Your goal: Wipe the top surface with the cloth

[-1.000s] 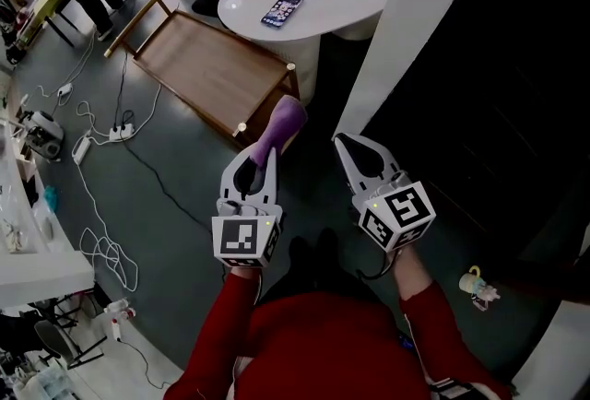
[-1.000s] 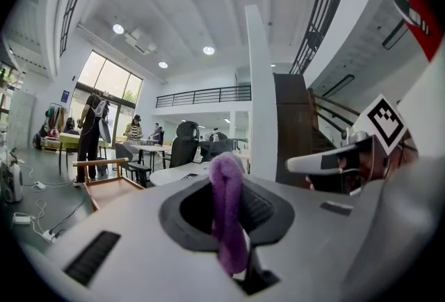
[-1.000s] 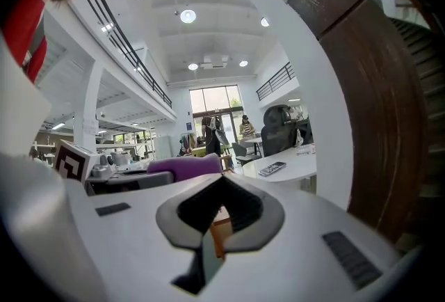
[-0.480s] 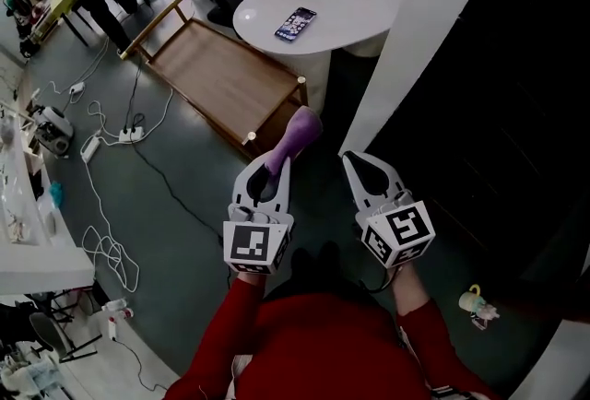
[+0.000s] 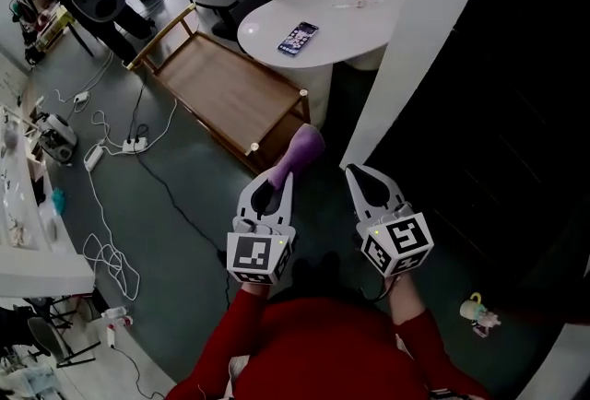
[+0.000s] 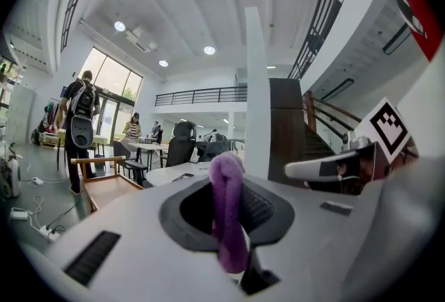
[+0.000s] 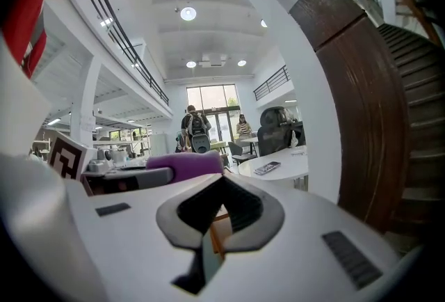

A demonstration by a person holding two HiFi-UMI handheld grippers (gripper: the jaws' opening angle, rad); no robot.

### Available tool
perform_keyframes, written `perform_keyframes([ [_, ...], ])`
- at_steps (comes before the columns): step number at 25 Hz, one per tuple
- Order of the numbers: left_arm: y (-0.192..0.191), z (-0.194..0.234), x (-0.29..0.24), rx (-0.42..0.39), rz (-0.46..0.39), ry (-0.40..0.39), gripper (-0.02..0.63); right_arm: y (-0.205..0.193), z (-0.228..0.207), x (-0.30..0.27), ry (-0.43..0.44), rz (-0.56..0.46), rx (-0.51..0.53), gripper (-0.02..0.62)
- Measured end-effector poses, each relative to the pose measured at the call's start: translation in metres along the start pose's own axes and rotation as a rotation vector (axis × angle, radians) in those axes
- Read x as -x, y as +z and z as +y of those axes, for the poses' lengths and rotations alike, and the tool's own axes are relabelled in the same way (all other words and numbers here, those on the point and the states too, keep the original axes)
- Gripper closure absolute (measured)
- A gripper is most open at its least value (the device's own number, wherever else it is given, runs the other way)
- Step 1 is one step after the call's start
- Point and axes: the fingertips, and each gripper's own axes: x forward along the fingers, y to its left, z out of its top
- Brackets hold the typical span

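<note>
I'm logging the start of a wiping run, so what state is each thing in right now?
purple cloth: bunched up, sticking out past the jaws that hold it.
left hand-held gripper: shut on the purple cloth.
right hand-held gripper: shut, nothing between its jaws.
phone: face up on the white table, screen lit.

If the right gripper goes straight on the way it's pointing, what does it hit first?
Probably the wooden trolley, at its corner beside the white table; depth is unclear.
</note>
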Motion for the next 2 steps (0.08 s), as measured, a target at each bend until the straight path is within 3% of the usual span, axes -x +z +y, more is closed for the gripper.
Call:
perform_keyframes([
  [2,0.0005,0.0021,0.0010,-0.009,0.002,0.001,0.554,0.0025,0.0027,-0.0022,0.003,-0.009,0.002,0.583],
])
